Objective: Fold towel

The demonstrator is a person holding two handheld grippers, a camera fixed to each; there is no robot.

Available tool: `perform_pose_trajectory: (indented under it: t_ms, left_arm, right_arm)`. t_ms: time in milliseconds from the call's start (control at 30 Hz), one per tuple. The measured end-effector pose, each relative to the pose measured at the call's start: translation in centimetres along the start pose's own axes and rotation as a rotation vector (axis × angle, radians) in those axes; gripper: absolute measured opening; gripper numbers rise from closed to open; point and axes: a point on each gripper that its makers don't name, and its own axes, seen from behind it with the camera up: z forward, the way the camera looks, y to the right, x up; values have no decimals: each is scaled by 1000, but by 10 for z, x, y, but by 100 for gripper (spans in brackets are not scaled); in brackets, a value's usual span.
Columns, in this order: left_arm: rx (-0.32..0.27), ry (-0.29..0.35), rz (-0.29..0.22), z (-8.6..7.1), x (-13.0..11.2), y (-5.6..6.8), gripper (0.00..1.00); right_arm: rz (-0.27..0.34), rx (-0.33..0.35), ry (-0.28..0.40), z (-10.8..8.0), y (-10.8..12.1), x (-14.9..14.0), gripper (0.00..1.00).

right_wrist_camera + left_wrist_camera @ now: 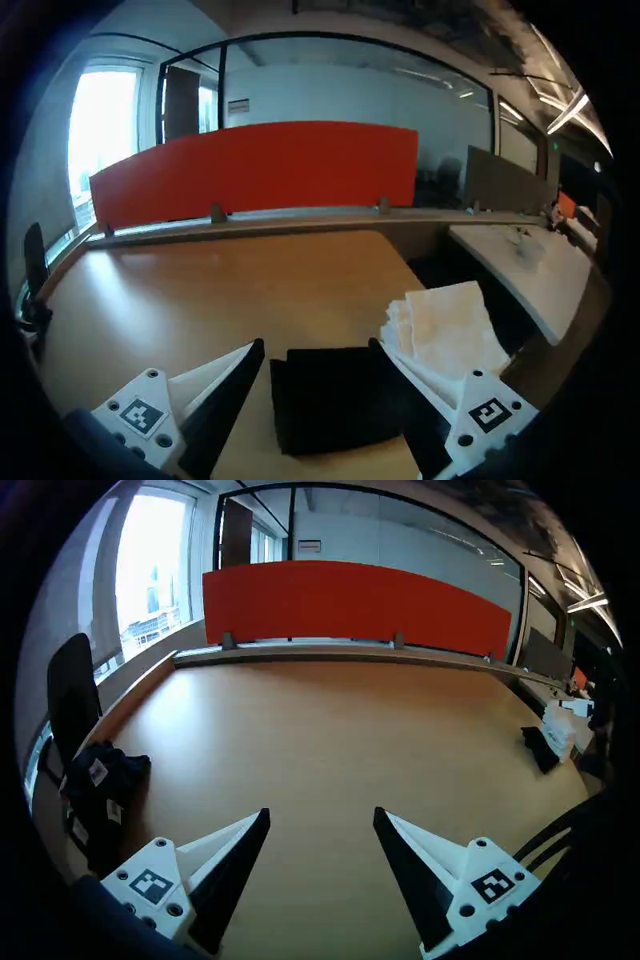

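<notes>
Left gripper (320, 812): jaws wide, nothing between them; bare desk (336, 736) ahead.
Right gripper (316, 344): jaws wide, closed on nothing.
Black towel (336, 396): folded flat at the desk's right end, between the 2 right fingers.
White stack (448, 328): folded cloths, just beside the black towel on its right.
Left edge: dark bundle (96, 788) with white tags, beside a chair (72, 696); identity unclear.
Hidden: the right finger overlaps the black towel's edge; contact cannot be told.
Surface: wood-tone desk.
Room: red divider (256, 172) along the far edge, window (152, 568) at left, white desk (528, 272) at right.
</notes>
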Motion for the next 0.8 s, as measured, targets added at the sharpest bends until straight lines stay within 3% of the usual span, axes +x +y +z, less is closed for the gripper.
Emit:
perform_pose_trajectory:
  t_ms: [500, 800]
  left_arm:
    - [-4, 7, -2, 0, 3, 0, 96]
    - [-6, 16, -3, 0, 7, -1, 96]
  right_arm:
    - [-28, -5, 193, -6, -15, 50, 100]
    - [-29, 9, 263, -10, -29, 68, 100]
